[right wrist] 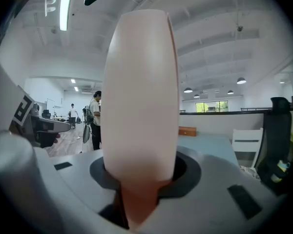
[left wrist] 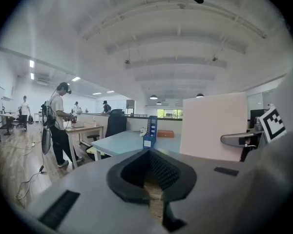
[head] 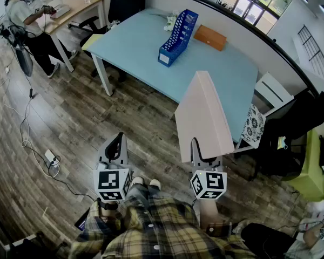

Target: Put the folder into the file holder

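A blue slotted file holder [head: 178,36] stands upright on the far part of the light blue table [head: 135,53]; it also appears in the left gripper view [left wrist: 150,130]. My right gripper [head: 204,156] is shut on the lower edge of a pale pink folder [head: 203,117], which is held upright over the floor near the table's front corner. In the right gripper view the folder [right wrist: 141,91] fills the middle, pinched at the right gripper [right wrist: 139,182]. My left gripper [head: 115,147] hangs over the wood floor, shut with nothing in it. It is the left gripper [left wrist: 152,177] in its own view.
A brown box [head: 210,37] lies on the table behind the file holder. A white chair [head: 270,90] and a patterned cushion [head: 254,125] stand at the table's right. A person [head: 29,20] works at a desk far left. Cables and a power strip [head: 49,157] lie on the floor.
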The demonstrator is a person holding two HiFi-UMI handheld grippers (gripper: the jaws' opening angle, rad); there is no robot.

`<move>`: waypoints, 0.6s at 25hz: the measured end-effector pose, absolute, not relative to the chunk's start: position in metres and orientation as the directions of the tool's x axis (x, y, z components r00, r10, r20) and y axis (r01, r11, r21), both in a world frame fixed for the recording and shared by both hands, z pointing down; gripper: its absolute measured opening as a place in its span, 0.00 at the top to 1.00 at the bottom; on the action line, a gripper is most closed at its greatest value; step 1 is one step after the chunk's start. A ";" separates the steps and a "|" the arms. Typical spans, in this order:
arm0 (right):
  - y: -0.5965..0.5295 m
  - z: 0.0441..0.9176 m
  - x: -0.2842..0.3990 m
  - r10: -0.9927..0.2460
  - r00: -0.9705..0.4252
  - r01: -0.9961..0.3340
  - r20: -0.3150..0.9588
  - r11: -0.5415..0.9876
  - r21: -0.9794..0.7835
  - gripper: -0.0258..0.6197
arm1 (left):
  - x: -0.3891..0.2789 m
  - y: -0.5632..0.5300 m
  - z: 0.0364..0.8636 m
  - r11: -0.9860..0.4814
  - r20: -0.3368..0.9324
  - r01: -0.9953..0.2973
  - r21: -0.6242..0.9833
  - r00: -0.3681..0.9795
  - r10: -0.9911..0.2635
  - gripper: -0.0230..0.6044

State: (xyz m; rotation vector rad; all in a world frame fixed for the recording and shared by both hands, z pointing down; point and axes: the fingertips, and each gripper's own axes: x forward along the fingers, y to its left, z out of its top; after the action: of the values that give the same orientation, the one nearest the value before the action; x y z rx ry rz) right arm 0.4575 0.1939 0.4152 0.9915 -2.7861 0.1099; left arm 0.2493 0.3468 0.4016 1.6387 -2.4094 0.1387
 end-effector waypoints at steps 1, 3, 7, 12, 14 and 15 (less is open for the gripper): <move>0.193 0.415 0.459 -0.612 -0.767 -0.626 0.194 0.780 -0.012 0.72 | 0.252 0.346 0.400 0.376 0.235 -0.926 0.044 -0.356 -0.904 0.98; 0.191 0.415 0.463 -0.597 -0.779 -0.613 0.192 0.789 -0.031 0.72 | 0.256 0.344 0.398 0.382 0.232 -0.923 0.036 -0.365 -0.902 0.98; 0.190 0.418 0.465 -0.563 -0.804 -0.587 0.193 0.803 -0.102 0.71 | 0.263 0.348 0.400 0.401 0.238 -0.916 0.027 -0.383 -0.892 0.98; 0.193 0.427 0.463 -0.533 -0.820 -0.562 0.211 0.819 -0.118 0.71 | 0.269 0.358 0.404 0.426 0.247 -0.904 0.028 -0.406 -0.880 0.98; 0.194 0.430 0.456 -0.519 -0.826 -0.552 0.220 0.824 -0.126 0.71 | 0.263 0.360 0.405 0.436 0.247 -0.900 0.032 -0.415 -0.875 0.98; 0.195 0.431 0.452 -0.513 -0.829 -0.546 0.223 0.828 -0.127 0.71 | 0.259 0.360 0.405 0.438 0.248 -0.898 0.034 -0.417 -0.874 0.98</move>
State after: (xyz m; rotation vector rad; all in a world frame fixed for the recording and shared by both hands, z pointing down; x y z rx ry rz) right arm 0.4520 0.1950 0.4307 0.8275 -2.8304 0.2772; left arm 0.2595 0.3602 0.4054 1.5459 -2.4627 0.1523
